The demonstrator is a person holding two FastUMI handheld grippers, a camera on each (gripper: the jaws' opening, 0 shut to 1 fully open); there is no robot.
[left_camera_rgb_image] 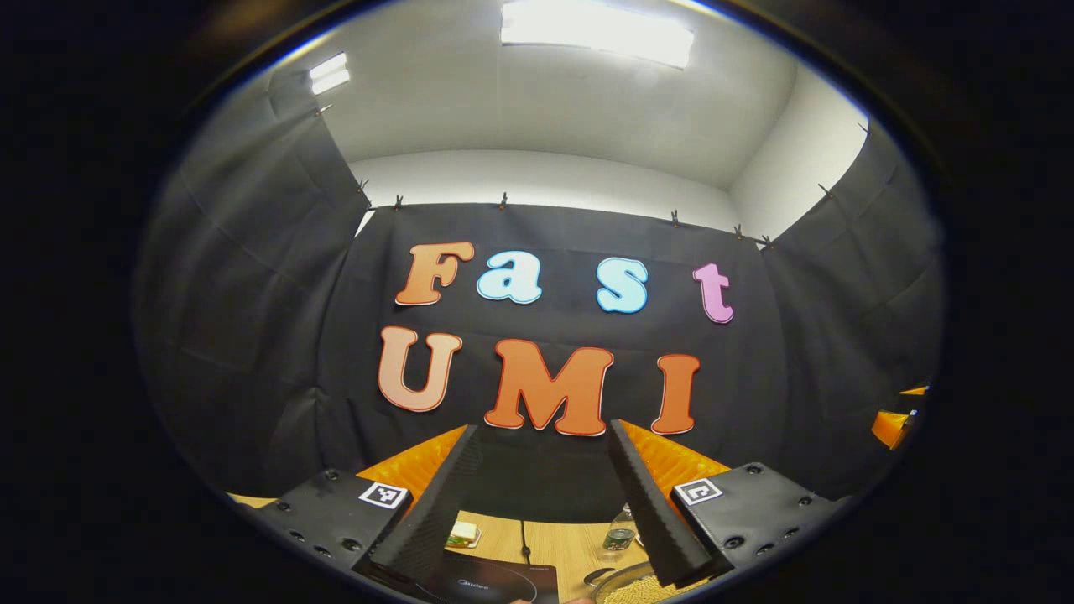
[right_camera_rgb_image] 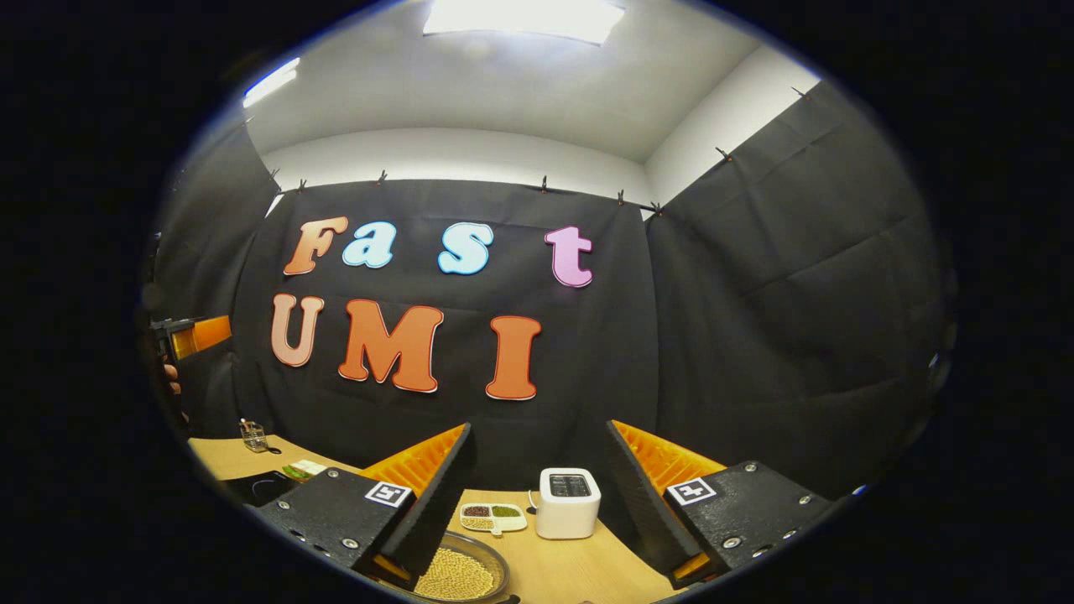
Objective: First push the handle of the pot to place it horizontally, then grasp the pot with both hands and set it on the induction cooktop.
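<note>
The pot (right_camera_rgb_image: 457,575) is a shallow metal pan filled with pale beans, low on the wooden table (right_camera_rgb_image: 579,570) just past my right gripper's left finger. In the left gripper view, the pot (left_camera_rgb_image: 638,589) peeks out at the bottom edge beside the black induction cooktop (left_camera_rgb_image: 495,580), which lies to its left. My left gripper (left_camera_rgb_image: 543,429) is open, held above the table and aimed at the booth wall. Also raised, my right gripper (right_camera_rgb_image: 539,428) is open with nothing between its fingers. The pot's handle is too cut off to make out.
A white toaster (right_camera_rgb_image: 569,502) and a small divided dish of beans (right_camera_rgb_image: 493,518) stand behind the pot. A glass jar (left_camera_rgb_image: 621,533) sits at the back of the table. The left gripper (right_camera_rgb_image: 189,335), held by a hand (right_camera_rgb_image: 172,379), shows at far left, above a glass (right_camera_rgb_image: 252,434).
</note>
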